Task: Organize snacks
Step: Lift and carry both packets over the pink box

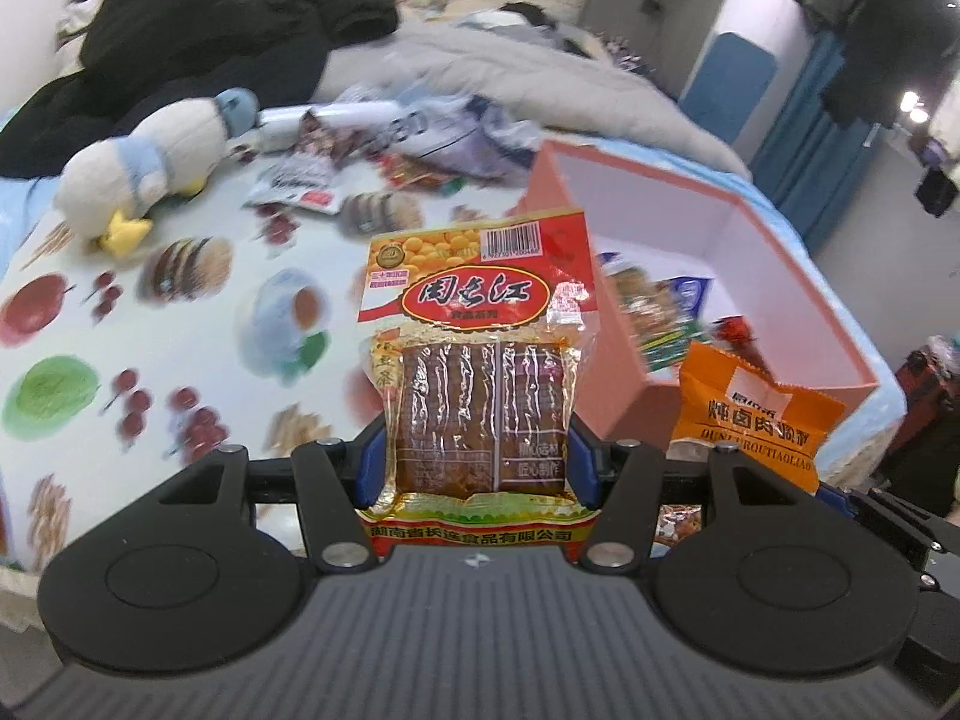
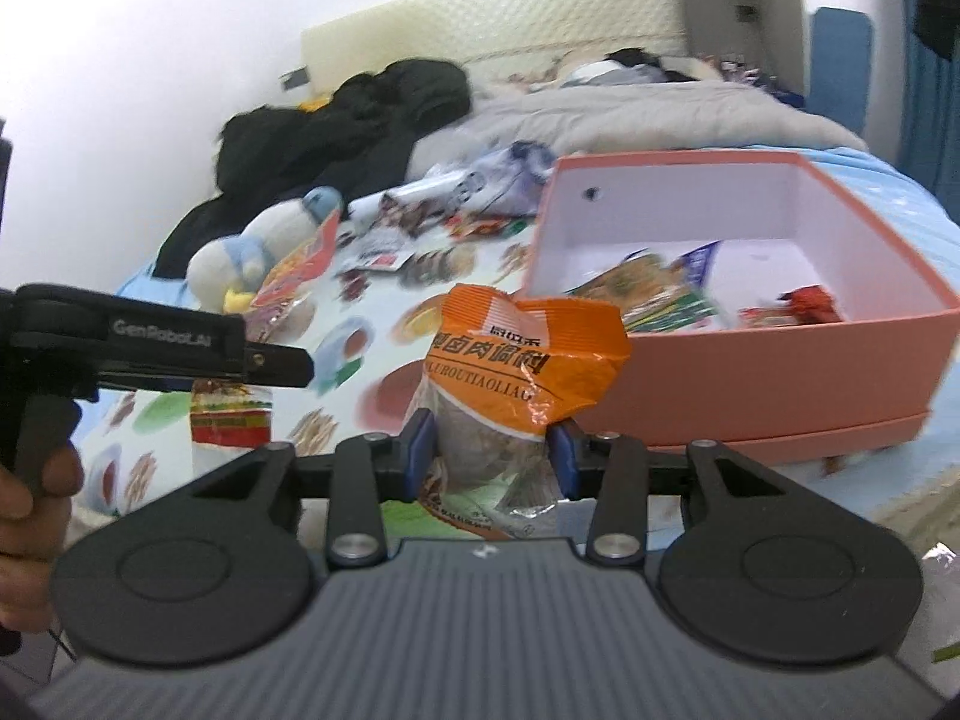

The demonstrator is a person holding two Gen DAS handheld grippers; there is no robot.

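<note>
My left gripper (image 1: 474, 456) is shut on a red and yellow packet of brown dried tofu (image 1: 480, 360), held upright above the bed. My right gripper (image 2: 492, 456) is shut on an orange snack bag (image 2: 522, 354), which also shows at the right of the left wrist view (image 1: 756, 414). A pink open box (image 2: 750, 354) with a white inside stands on the bed to the right and holds several snack packets (image 2: 660, 294). The left gripper (image 2: 180, 348) with its packet shows at the left of the right wrist view.
A fruit-print sheet (image 1: 180, 324) covers the bed. A plush duck (image 1: 150, 162) lies at the left. Loose snack packets (image 1: 324, 174) lie beyond it. Black clothes (image 1: 210, 48) and a grey quilt (image 1: 540, 72) are piled at the back.
</note>
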